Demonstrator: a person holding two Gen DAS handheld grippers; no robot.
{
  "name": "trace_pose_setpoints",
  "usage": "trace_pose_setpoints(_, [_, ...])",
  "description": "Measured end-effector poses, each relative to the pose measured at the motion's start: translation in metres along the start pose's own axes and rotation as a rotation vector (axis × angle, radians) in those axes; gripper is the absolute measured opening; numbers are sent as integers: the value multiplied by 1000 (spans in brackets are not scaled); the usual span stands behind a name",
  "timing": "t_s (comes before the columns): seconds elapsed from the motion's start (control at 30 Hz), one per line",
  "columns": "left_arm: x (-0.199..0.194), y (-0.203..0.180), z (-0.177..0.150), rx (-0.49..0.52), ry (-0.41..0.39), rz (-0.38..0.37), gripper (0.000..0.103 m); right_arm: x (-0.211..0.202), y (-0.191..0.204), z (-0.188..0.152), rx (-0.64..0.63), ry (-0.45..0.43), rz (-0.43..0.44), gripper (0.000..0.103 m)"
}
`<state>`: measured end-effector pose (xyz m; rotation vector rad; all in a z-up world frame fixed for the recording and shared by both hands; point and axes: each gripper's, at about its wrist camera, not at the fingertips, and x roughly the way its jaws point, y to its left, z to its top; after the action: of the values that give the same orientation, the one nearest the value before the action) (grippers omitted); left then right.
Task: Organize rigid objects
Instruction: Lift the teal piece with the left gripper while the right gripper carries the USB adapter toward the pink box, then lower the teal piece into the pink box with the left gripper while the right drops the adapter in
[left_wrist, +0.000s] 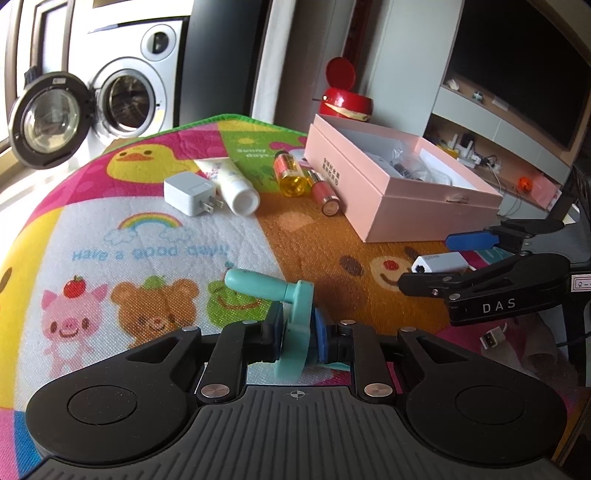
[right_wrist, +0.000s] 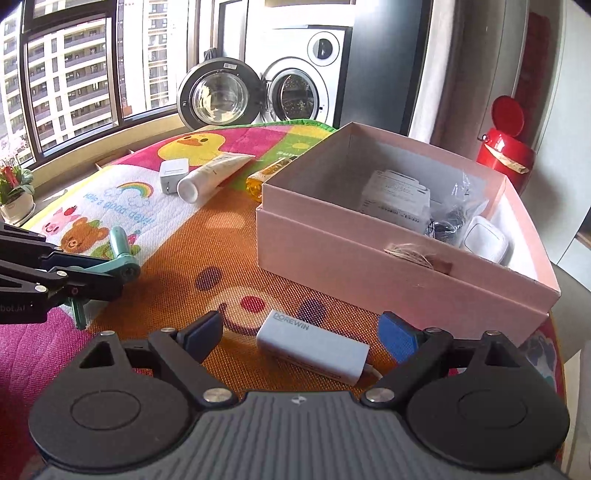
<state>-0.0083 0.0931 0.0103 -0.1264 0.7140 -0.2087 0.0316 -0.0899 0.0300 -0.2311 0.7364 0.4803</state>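
Note:
My left gripper (left_wrist: 297, 334) is shut on a teal plastic crank-like tool (left_wrist: 291, 314), held just above the mat; it also shows at the left of the right wrist view (right_wrist: 118, 266). My right gripper (right_wrist: 301, 334) is open, its fingers on either side of a white DOREWIN adapter (right_wrist: 314, 345) lying on the mat; the adapter also shows in the left wrist view (left_wrist: 439, 263). An open pink box (right_wrist: 388, 258) holds several small items. On the mat lie a white charger plug (left_wrist: 190, 194), a white tube (left_wrist: 231, 181), a yellow bottle (left_wrist: 291, 175) and a pink lipstick-like tube (left_wrist: 323, 194).
A colourful cartoon mat (left_wrist: 147, 240) covers the table. A red bin (right_wrist: 508, 144) stands behind the box. A washing machine (right_wrist: 295, 88) with its door open is at the back. A loose USB plug (left_wrist: 493, 338) lies at the mat's right edge.

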Motion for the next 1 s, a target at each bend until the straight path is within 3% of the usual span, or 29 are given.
trace_pose_setpoints(0.13, [-1, -3, 0, 25, 11, -1, 21, -10, -6, -2, 79, 48, 90, 85])
trace_pose_setpoints(0.27, [1, -5, 1, 36, 19, 7, 21, -29, 1, -8, 74, 70, 242, 75])
trace_pose_setpoints(0.4, [1, -7, -1, 12, 11, 24, 21, -41, 14, -9, -34, -10, 146, 75])
trace_pose_setpoints(0.6, [0, -4, -4, 15, -8, 9, 22, -23, 25, -11, -142, 22, 122, 73])
trace_pose_setpoints(0.77, [0, 1, -2, 9, 7, -14, 22, -20, 15, -5, -33, 51, 92, 45])
trace_pose_setpoints(1.0, [-1, -7, -5, 59, 2, 9, 24, -32, 24, -11, -54, 87, 164, 43])
